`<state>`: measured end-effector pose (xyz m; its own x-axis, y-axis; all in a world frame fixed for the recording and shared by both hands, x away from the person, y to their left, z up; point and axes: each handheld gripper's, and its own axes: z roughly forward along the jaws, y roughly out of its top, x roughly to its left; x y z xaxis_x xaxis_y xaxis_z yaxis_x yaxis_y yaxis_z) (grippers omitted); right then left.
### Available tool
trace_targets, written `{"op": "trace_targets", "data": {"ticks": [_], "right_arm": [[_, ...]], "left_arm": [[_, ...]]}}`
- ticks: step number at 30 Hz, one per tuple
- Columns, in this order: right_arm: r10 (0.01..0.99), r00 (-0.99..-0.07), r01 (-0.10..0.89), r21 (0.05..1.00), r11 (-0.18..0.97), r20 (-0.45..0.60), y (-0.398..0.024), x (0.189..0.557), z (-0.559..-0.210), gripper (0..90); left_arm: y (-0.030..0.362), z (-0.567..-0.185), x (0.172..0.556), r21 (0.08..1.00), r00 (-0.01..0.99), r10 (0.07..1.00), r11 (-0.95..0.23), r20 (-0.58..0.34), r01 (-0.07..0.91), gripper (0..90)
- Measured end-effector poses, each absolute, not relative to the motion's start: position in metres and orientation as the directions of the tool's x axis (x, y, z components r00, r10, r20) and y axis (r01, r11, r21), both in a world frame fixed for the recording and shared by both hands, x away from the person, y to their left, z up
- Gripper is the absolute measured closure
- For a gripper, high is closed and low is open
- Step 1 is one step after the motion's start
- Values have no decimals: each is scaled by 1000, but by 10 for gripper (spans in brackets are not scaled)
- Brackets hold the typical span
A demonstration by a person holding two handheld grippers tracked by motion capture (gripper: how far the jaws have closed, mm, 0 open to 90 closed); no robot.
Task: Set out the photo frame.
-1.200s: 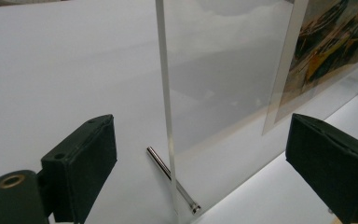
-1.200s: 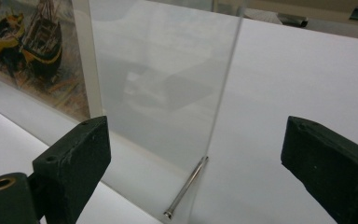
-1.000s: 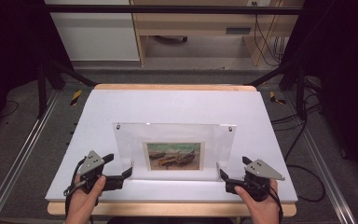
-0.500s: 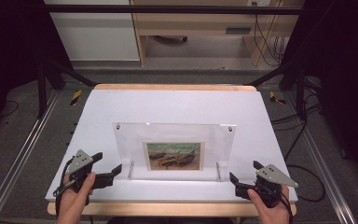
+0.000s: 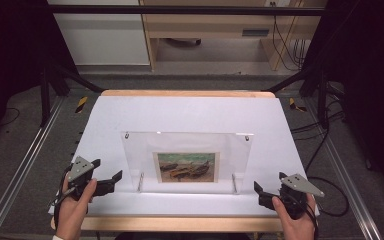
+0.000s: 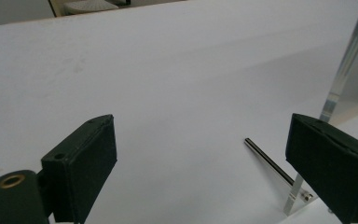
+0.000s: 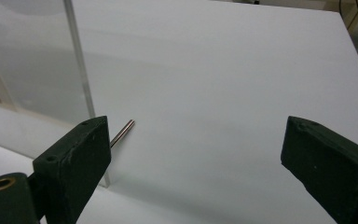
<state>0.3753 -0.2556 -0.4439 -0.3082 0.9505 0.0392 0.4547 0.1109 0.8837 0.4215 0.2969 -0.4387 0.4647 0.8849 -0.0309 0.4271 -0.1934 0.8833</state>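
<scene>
Frame w/ picture is being kept upright at table centre, propped on rear pins. L gripper and R gripper are being held low beside frame, jaws apart, nothing clamped; probably for grabbing both edges.

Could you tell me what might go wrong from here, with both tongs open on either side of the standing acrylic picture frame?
1. The clear frame stands upright on thin metal pegs; a nudge from the left tongs, close to its edge, could tip it.
2. The panel's edge is nearly transparent, so the right tongs may misjudge it and knock it.
3. Uneven closing could slide the frame across the smooth white table.
</scene>
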Motion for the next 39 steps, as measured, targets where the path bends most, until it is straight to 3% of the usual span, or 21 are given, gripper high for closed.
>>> {"op": "trace_targets", "data": {"ticks": [9,39], "right_arm": [[967,-253,483,871,87,43,-261,391,-449,93],[979,-201,572,816,84,40,-266,484,-460,116]], "left_arm": [[296,-440,434,876,453,891,-197,-28,440,82],[308,-462,511,811,386,919,-168,-76,561,85]]}}
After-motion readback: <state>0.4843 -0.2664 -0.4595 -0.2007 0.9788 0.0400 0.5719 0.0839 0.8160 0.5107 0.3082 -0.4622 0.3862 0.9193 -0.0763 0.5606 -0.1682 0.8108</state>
